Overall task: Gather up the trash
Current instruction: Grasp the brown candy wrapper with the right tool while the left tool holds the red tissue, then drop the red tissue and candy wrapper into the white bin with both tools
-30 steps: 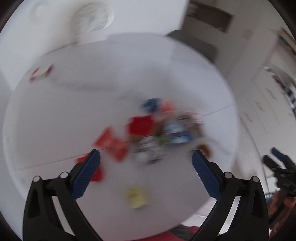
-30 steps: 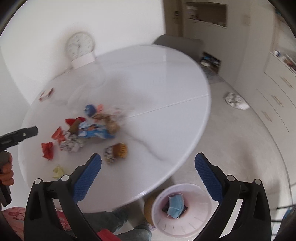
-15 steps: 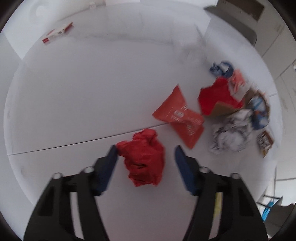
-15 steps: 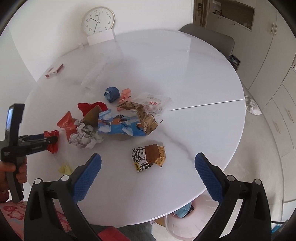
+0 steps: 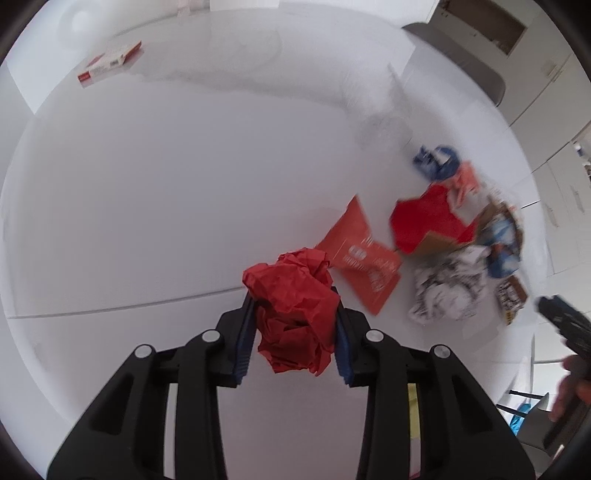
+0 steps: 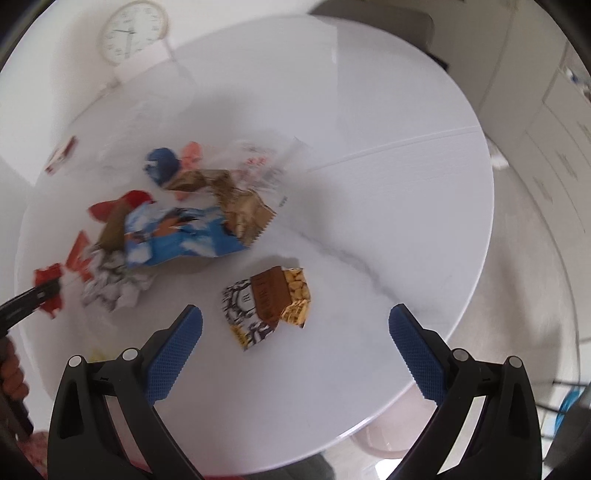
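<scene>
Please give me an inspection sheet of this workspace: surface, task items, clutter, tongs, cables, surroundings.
Surface: round white table, a seam line across it.
Job's things: crumpled red paper between the left pads; brown and gold snack wrapper lying alone in front of the right tongs; blue wrapper, crumpled printed paper and flat red packet in a pile.
Clutter: small red and white box near the far edge.
Tongs: left tongs closing, pads against the red paper; right tongs wide open, empty.
Cables: nothing seen.
Surroundings: wall clock, grey chair, pale bin below the table edge.
</scene>
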Demonstrator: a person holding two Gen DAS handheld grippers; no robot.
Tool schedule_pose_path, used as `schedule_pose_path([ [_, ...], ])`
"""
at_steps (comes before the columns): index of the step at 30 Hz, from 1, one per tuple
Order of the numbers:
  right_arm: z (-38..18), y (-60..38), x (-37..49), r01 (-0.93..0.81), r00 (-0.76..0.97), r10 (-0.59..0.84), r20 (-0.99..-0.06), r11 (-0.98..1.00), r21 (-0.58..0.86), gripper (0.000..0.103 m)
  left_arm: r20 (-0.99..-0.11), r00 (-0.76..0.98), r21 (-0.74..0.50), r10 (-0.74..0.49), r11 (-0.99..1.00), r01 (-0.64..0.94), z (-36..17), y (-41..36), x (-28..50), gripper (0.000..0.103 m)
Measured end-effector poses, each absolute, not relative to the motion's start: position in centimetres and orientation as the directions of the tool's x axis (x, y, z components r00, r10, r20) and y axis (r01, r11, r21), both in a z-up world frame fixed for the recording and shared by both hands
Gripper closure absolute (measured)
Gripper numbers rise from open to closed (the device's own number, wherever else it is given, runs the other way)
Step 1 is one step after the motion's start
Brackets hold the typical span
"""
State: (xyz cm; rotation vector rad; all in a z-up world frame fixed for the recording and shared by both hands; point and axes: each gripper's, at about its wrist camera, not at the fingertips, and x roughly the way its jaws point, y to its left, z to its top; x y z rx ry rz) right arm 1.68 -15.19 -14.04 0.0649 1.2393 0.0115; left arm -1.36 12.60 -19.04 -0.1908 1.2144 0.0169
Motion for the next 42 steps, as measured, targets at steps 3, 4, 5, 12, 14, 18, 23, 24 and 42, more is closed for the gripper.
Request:
schedule_pose_path([
  [3, -15.2, -14.4, 2.3, 0.011, 0.309, 0.049, -0.95, 0.998, 0.055, 0.003, -0.92, 0.375, -0.156, -0.113, 0.984, -0.088, -17.5, 12.5, -1.3, 0.067],
  [4, -15.4, -14.0, 2.4, -0.006, 0.309, 0.045, -0.95, 0.999, 0.045, 0.003, -0.918, 0.379, -0.16, -0.119, 0.984, -0.078, -17.2, 12.4, -1.2, 0.067],
  [5, -15.6, -13.5, 2.5, -0.026, 0.309, 0.037, -0.95, 0.999, 0.031, 0.003, -0.915, 0.385, -0.162, -0.124, 0.984, -0.069, -16.8, 12.0, -0.9, 0.067],
  [12, -17.2, -11.0, 2.3, -0.136, 0.3, -0.02, -0.954, 0.989, -0.063, 0.017, -0.894, 0.417, -0.181, -0.165, 0.984, 0.001, -14.5, 11.0, 0.5, 0.067],
  [14, -17.7, -10.5, 2.1, -0.162, 0.283, -0.018, -0.959, 0.985, -0.066, 0.027, -0.892, 0.422, -0.17, -0.159, 0.985, 0.012, -14.3, 10.7, 0.8, 0.067],
  [18, -17.5, -10.5, 1.8, -0.17, 0.29, 0.014, -0.957, 0.985, -0.037, 0.039, -0.891, 0.42, -0.181, -0.171, 0.983, 0.016, -14.2, 10.6, 1.0, 0.067],
  [23, -16.8, -11.9, 1.8, -0.144, 0.294, 0.087, -0.952, 0.989, 0.045, 0.043, -0.888, 0.432, -0.158, -0.16, 0.987, 0.04, -13.7, 9.9, 0.6, 0.067],
  [24, -16.5, -12.5, 1.8, -0.133, 0.299, 0.107, -0.948, 0.989, 0.07, 0.043, -0.886, 0.436, -0.149, -0.156, 0.988, 0.051, -13.5, 9.6, 0.5, 0.067],
  [42, -16.7, -31.4, -11.6, 0.25, 0.278, 0.0, -0.961, 0.965, 0.072, 0.032, -0.871, 0.288, -0.179, -0.398, 0.803, 0.568, -11.3, -10.5, -2.8, 0.067],
])
